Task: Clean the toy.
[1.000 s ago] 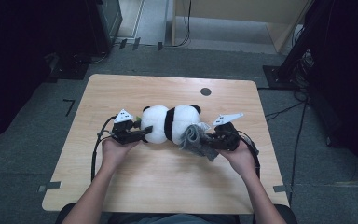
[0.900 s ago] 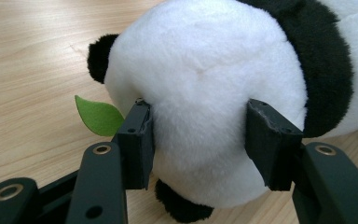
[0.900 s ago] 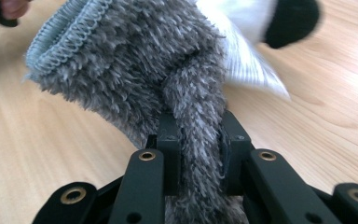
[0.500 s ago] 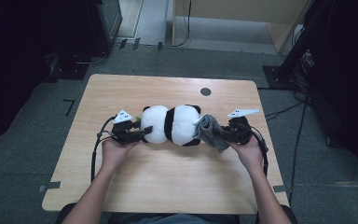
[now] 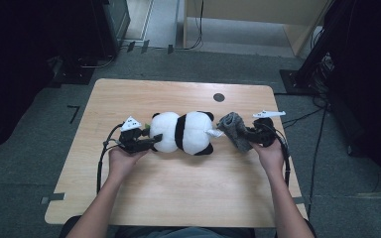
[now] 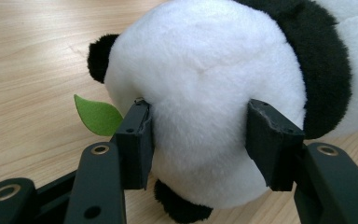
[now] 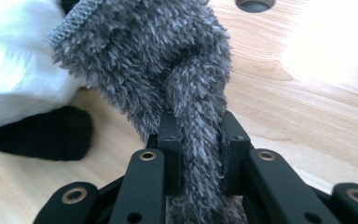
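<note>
A black and white plush panda [image 5: 184, 132] lies on its side in the middle of the wooden table [image 5: 178, 193]. My left gripper [image 5: 155, 141] is shut on its white head end [image 6: 200, 121], both pads pressed into the fur, with a green felt leaf [image 6: 97, 115] beside the left pad. My right gripper [image 5: 244, 133] is shut on a grey fuzzy cloth [image 5: 234, 130], which hangs bunched between its pads [image 7: 198, 135] just right of the panda's rear, where a white tag [image 5: 213, 133] sticks out.
A round dark hole [image 5: 219, 97] sits in the tabletop behind the panda. Cables trail from both grippers along the table. Dark equipment and a cable-strewn floor surround the table, and bare wood stretches in front toward the person.
My right gripper has carried the grey cloth to the right, off the panda's rear and away from it. The left gripper and the panda have stayed put.
</note>
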Motion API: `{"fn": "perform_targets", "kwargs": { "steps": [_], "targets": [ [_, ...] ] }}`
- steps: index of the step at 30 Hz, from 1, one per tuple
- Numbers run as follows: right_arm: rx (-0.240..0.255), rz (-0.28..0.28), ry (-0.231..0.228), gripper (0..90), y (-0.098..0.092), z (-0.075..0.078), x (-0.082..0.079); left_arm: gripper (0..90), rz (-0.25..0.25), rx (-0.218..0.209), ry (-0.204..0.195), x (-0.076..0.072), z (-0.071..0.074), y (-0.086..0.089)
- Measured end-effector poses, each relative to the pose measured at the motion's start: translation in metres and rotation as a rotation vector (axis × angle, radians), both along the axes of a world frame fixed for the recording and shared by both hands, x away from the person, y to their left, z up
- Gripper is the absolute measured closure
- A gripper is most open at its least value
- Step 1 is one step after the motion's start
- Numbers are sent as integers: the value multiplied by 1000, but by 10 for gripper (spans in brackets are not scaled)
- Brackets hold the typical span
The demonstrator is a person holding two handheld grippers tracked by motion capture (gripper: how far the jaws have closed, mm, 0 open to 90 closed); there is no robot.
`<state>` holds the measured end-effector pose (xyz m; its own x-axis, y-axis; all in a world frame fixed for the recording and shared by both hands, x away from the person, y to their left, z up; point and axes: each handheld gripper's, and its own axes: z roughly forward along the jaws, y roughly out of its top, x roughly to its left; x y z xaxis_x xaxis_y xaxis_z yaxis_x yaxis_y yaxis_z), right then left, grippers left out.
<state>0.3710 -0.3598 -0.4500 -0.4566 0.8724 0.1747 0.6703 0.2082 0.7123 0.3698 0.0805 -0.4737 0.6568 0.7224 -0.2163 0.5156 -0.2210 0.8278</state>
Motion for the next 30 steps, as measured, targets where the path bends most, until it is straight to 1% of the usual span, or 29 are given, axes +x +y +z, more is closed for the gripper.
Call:
{"fn": "perform_targets", "kwargs": {
  "steps": [4, 7, 10, 11, 12, 13, 16, 17, 19, 21, 23, 26, 30],
  "targets": [
    [-16, -29, -28, 757, 0, -9, 9, 452, 1, 0, -2, 0, 0, 0],
    [-12, -52, -39, 754, -1, -16, 13, 452, -1, 0, -2, 0, 0, 0],
    [-39, -74, -60, 751, -1, -22, 15, 451, 0, 0, -2, 0, 0, 0],
    [-55, -82, -55, 751, -1, -24, 16, 451, 1, 0, -3, 0, 0, 0],
    [-55, -82, -55, 751, -1, -24, 16, 451, 1, 0, -3, 0, 0, 0],
    [-73, -104, -57, 746, -1, -27, 17, 451, 1, 0, -4, 0, 0, 0],
    [-50, -128, -74, 725, -4, -33, 19, 450, 3, 0, -6, 0, -1, 0],
    [-31, -126, -81, 725, -5, -36, 20, 450, 2, 1, -6, 0, -1, 0],
    [-34, -132, -110, 711, -6, -39, 20, 450, 2, -1, -6, 0, -1, 0],
    [-37, -156, -139, 675, -6, -43, 20, 449, 2, -2, -6, 0, -1, 0],
    [-57, -173, -147, 616, -7, -46, 20, 448, 1, -1, -7, 0, -1, 0],
    [-45, -176, -156, 562, -9, -47, 19, 445, 2, -1, -7, 0, -1, 0],
    [-15, -180, -191, 452, -11, -45, 17, 436, 2, -2, -7, 0, -1, 0]
  ]
}}
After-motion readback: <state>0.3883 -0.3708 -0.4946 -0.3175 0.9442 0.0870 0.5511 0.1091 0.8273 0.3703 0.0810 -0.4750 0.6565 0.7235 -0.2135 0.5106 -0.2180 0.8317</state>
